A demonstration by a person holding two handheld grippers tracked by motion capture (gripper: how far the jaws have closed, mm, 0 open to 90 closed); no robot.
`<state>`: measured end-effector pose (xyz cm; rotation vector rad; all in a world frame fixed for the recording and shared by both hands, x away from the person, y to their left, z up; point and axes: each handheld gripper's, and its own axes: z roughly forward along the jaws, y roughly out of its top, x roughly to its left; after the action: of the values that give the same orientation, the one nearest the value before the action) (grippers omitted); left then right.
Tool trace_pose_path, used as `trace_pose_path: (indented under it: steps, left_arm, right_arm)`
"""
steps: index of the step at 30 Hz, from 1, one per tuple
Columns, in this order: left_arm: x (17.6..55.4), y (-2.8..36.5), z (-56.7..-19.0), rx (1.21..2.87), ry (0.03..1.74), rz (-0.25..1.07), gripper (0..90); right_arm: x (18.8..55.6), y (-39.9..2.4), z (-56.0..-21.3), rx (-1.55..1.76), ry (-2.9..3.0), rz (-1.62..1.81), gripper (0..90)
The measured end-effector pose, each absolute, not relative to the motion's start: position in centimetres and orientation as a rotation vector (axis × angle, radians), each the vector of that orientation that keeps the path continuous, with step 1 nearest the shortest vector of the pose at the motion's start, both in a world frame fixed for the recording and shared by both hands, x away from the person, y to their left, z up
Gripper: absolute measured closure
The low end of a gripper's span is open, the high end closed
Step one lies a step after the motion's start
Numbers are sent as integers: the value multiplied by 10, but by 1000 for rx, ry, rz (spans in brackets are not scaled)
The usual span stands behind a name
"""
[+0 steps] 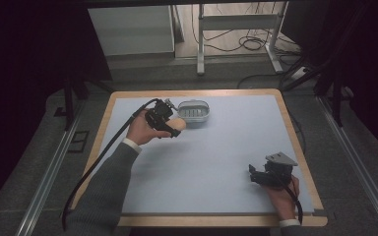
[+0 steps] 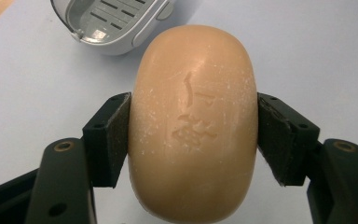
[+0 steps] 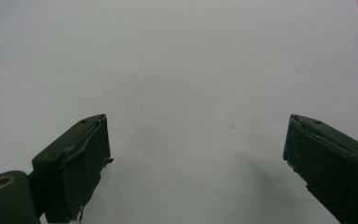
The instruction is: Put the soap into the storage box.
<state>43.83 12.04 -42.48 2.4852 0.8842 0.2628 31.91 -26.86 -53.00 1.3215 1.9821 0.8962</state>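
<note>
1. One bar of soap (image 2: 193, 123), tan, oval, with a stamped mark on its upper face. The left gripper (image 2: 193, 140) pinches it across the narrow middle, one black pad on each long side.
2. Location: in the high view the soap (image 1: 176, 125) hangs at the tip of the left gripper (image 1: 170, 126), just beside the near-left edge of the soap dish (image 1: 194, 113), towards the back of the table (image 1: 226, 157). Whether it touches the mat or is held clear, cannot tell.
3. Handling, judged: firm and stiff, moderate weight for its size. Surface looks dry, with white specks, but the rounded sides give the pads little flat to bite. Likely to squirt out if squeezed off-centre or tipped steeply.
4. Best hold, judged: where it is now, across the widest waist, pads square to the sides. Hard pressure would dent the bar.
5. One soap dish (image 2: 109, 21), grey, slotted floor, nothing lying in it.
6. Right gripper (image 1: 266, 176) rests near the table's front right corner, well apart from the soap. Its jaws stand spread wide over bare mat in the right gripper view, holding nothing.
7. Count: one soap, one dish, two grippers.
</note>
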Motion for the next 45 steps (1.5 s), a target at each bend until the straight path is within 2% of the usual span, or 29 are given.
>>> trace_pose_path:
  steps: [45]
  left_arm:
    - [490,100,-428,2514,879,242,325]
  right_arm:
    - [319,-269,-530,1332,1978,901,70]
